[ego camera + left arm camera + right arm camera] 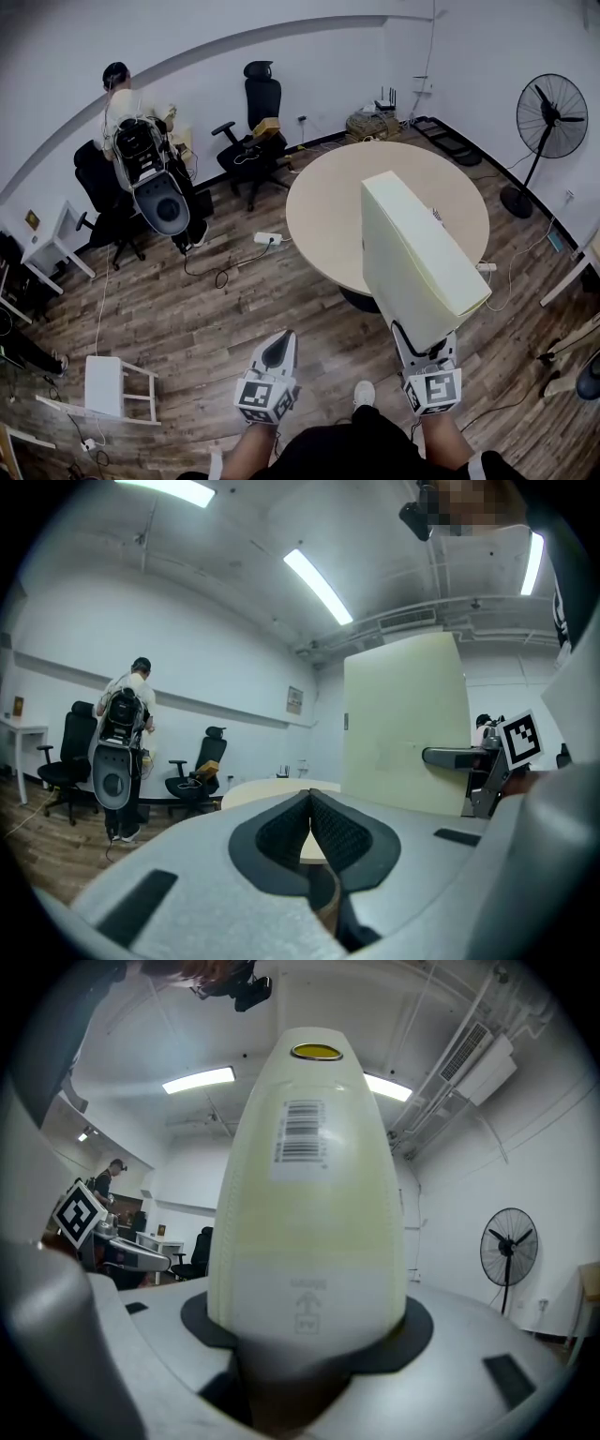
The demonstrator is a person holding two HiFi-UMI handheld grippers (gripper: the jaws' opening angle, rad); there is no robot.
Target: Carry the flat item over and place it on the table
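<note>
A flat cream box [412, 262] stands on edge, tilted away from me, with its lower end clamped in my right gripper [424, 349]. In the right gripper view the box [309, 1213] fills the space between the jaws, showing a barcode label and a yellow sticker. It hangs over the near right part of the round beige table [328, 206]. My left gripper [277, 349] is shut and empty, held over the wooden floor just short of the table. From the left gripper view the box [403, 724] rises at the right, and the table [272, 789] lies ahead of the shut pads.
A person [127, 112] with gear on the back stands at the far left beside black office chairs [258, 122]. A standing fan [551, 117] is at the far right. A white stool [112, 386], a power strip [268, 238] and cables lie on the floor.
</note>
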